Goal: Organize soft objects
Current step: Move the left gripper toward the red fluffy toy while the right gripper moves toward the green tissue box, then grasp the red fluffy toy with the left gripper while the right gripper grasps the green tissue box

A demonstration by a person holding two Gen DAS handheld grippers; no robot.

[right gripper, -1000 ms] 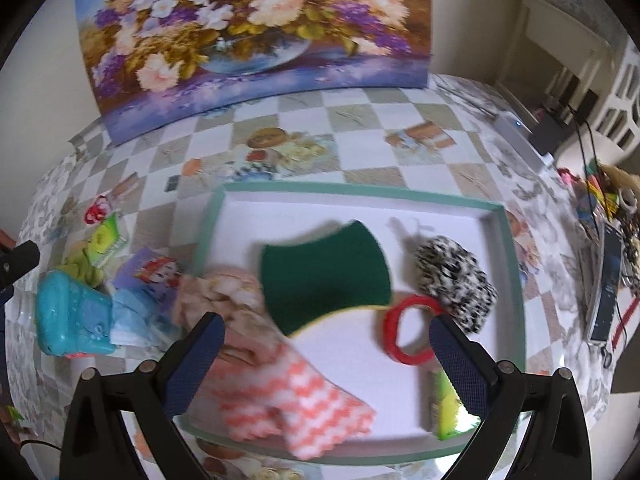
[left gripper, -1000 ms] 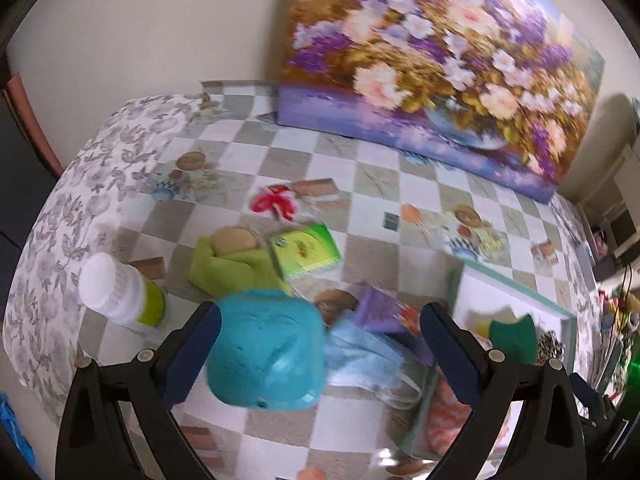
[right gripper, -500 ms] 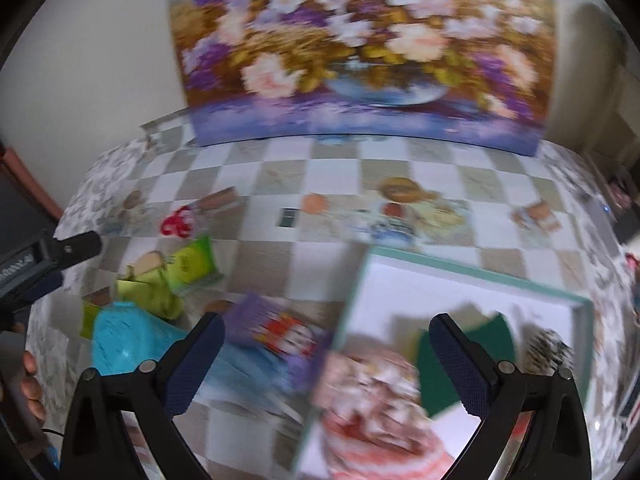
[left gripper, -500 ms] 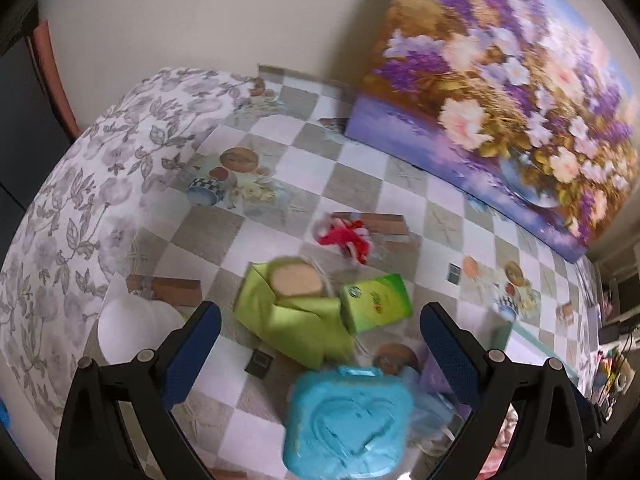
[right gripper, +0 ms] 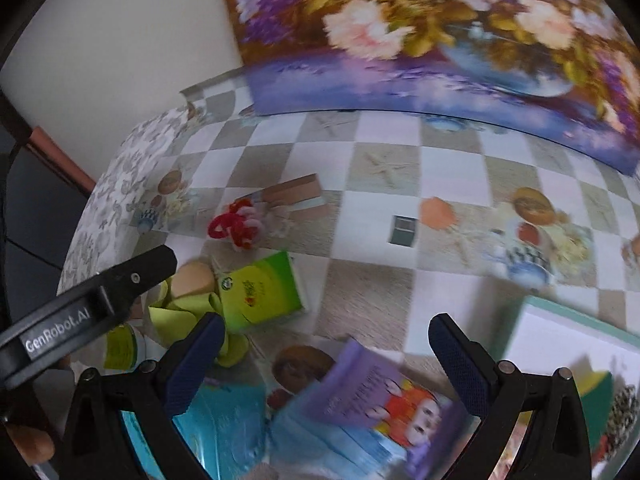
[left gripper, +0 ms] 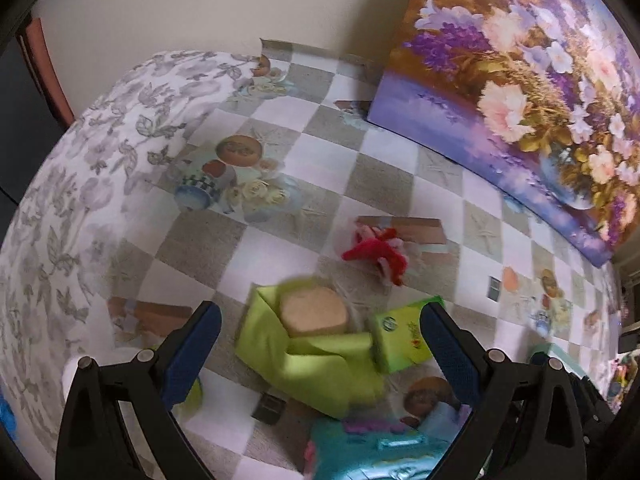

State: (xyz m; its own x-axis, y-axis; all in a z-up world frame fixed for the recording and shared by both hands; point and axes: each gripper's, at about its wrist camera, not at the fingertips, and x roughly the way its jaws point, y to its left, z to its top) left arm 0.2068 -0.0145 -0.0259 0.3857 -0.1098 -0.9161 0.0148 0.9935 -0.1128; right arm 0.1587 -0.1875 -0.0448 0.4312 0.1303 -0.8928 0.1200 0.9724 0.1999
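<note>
Seen from the left wrist, the left gripper (left gripper: 318, 344) hangs above the checked tablecloth (left gripper: 280, 160) with its blue-padded jaws spread wide and nothing between them. At the far left a white bottle with a lime band (left gripper: 188, 392) is partly hidden behind the left finger. Between the fingers lies a lime green cloth (left gripper: 320, 364), folded, with a tan round pad (left gripper: 314, 312) resting on it. Just beyond it sits a red and white fuzzy chenille knot (left gripper: 378, 252). To the right of the cloth, touching it, is a green tissue pack (left gripper: 404, 336) bearing a small round logo and red marks too blurred to read. A turquoise plastic case (left gripper: 372, 456) fills the bottom edge. A flower painting (left gripper: 520, 92) leans against the wall at the back right.

From the right wrist, the other tool enters from the left; white lettering on its black arm reads "GenRobot.AI". The right gripper (right gripper: 322, 354) is likewise wide apart and empty. Under it lie a pale blue face mask (right gripper: 340, 440) and, on top of that, a purple packet with a red-haired cartoon girl (right gripper: 384, 404); its script is illegible. At the right is the teal-rimmed white tray (right gripper: 560, 312), which holds a green scouring sponge (right gripper: 600, 404) and a black-and-white speckled scrunchie (right gripper: 624, 408).
</note>
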